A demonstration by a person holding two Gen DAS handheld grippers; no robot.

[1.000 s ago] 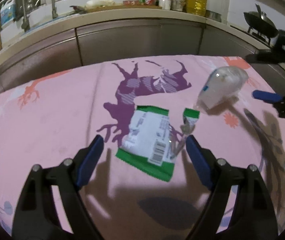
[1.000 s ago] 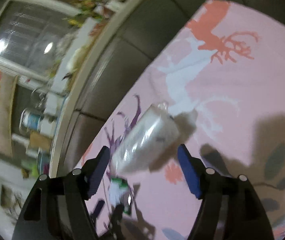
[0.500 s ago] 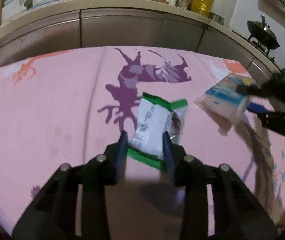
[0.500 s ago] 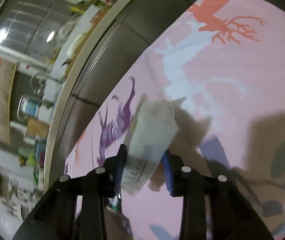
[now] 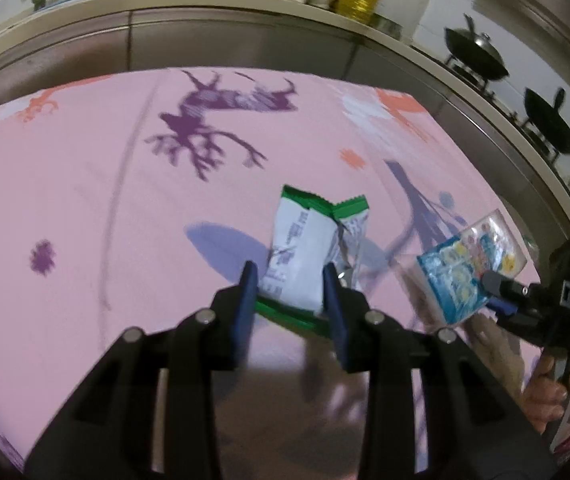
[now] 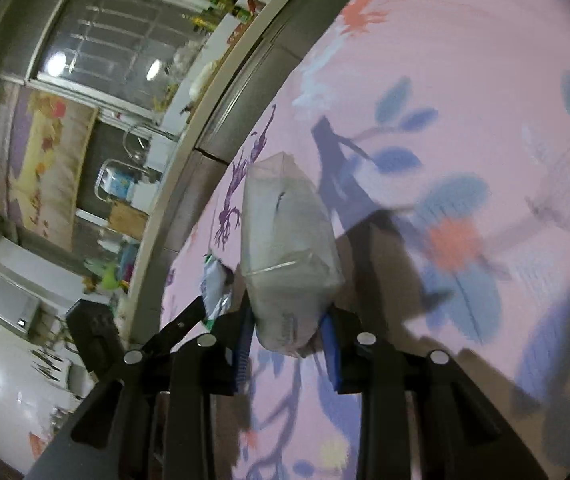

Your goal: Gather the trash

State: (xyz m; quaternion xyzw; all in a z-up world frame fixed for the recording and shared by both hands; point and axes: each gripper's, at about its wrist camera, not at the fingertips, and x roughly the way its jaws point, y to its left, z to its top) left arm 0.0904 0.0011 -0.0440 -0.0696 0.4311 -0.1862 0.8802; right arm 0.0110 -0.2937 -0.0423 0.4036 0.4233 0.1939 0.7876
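Left gripper [image 5: 289, 286] clamped on green-edged wrapper [image 5: 305, 256]; right gripper [image 6: 287, 342] clamped on clear plastic packet [image 6: 289, 256], both above pink tablecloth [image 5: 85, 208].

Pink tablecloth [image 5: 85, 208] (deer, leaf prints) covers table beside steel counter [image 5: 245, 44].

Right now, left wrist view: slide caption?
Left gripper clamps green-and-white wrapper above pink tablecloth; right gripper holds blue packet.

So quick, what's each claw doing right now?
Left gripper: shut on the green-and-white foil snack wrapper.
Right gripper: shut on the clear plastic packet.
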